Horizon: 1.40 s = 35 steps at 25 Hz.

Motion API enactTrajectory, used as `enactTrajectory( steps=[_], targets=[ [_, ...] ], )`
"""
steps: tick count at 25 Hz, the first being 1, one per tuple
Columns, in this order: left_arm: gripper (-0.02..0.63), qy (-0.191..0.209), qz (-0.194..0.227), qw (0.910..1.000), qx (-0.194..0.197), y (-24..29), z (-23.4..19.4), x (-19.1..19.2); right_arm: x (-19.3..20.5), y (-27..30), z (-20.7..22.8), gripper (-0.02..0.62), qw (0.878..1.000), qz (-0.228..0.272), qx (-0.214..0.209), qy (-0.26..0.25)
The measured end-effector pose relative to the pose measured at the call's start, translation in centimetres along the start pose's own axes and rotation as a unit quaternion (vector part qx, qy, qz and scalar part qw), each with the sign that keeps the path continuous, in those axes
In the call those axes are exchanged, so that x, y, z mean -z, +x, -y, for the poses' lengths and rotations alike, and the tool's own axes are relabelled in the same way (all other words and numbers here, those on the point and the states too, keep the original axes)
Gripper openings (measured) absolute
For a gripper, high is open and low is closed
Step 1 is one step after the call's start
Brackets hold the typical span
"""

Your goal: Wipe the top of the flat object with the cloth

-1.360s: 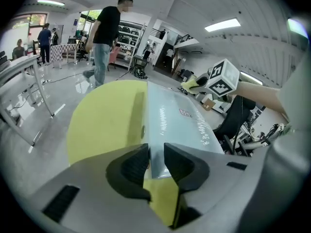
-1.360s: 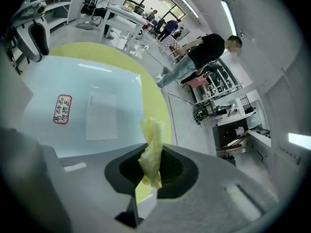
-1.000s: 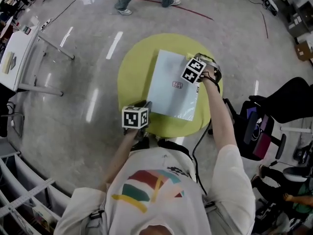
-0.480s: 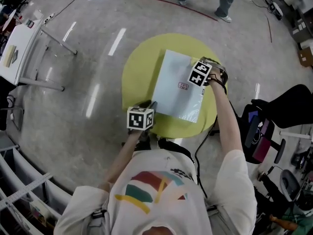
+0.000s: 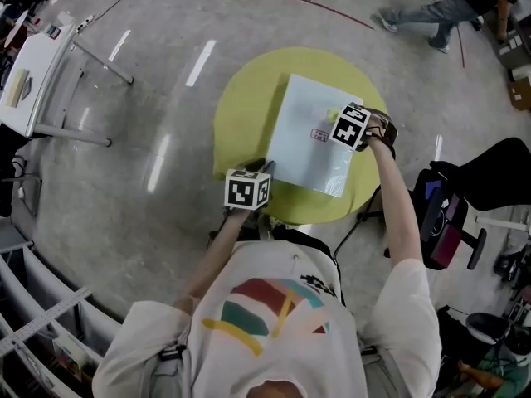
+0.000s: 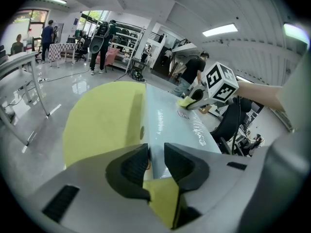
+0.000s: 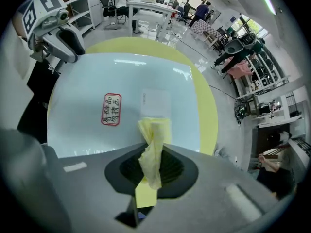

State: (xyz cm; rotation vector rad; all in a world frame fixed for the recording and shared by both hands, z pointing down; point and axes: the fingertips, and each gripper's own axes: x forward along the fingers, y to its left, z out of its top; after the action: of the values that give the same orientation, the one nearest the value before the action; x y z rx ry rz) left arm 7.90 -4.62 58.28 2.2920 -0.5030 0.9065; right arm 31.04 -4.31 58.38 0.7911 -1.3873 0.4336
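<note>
A pale blue flat object (image 5: 303, 143) with a small red label (image 5: 319, 135) lies on a round yellow table (image 5: 241, 114). My left gripper (image 5: 261, 166) stays at its near left corner, jaws closed on that corner (image 6: 156, 147). My right gripper (image 5: 336, 116) points steeply down over the object's right part and is shut on a yellow cloth (image 7: 153, 144). The cloth hangs from the jaws onto the blue surface (image 7: 121, 81), just right of the label (image 7: 111, 109). In the left gripper view the right gripper (image 6: 192, 100) and cloth (image 6: 185, 101) show at the far side.
A black office chair (image 5: 465, 206) stands close to the table's right. A white table on metal legs (image 5: 33, 81) is at the far left, shelving at the lower left. A person (image 5: 440, 7) walks across the floor at the top right.
My right gripper has slid the cloth toward me along the right side of the flat object. The left gripper has kept still. The passer-by has walked to the right.
</note>
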Motion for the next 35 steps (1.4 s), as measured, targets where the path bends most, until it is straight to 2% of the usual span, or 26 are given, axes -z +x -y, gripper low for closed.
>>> enactTrajectory(
  steps=[12, 28, 35],
  targets=[
    [0.107, 0.006, 0.001, 0.9999, 0.014, 0.0, 0.1, -0.2, 0.1, -2.1, -7.5, 0.026, 0.998, 0.023, -0.046, 0.035],
    [0.107, 0.012, -0.001, 0.9997, 0.021, -0.1, 0.0, -0.3, 0.7, -4.5, -18.7, 0.027, 0.999, 0.027, -0.024, 0.035],
    [0.107, 0.010, 0.001, 0.9997, 0.021, -0.1, 0.0, -0.4, 1.1, -5.3, -22.0, 0.028, 0.999, 0.024, -0.006, 0.037]
  ],
)
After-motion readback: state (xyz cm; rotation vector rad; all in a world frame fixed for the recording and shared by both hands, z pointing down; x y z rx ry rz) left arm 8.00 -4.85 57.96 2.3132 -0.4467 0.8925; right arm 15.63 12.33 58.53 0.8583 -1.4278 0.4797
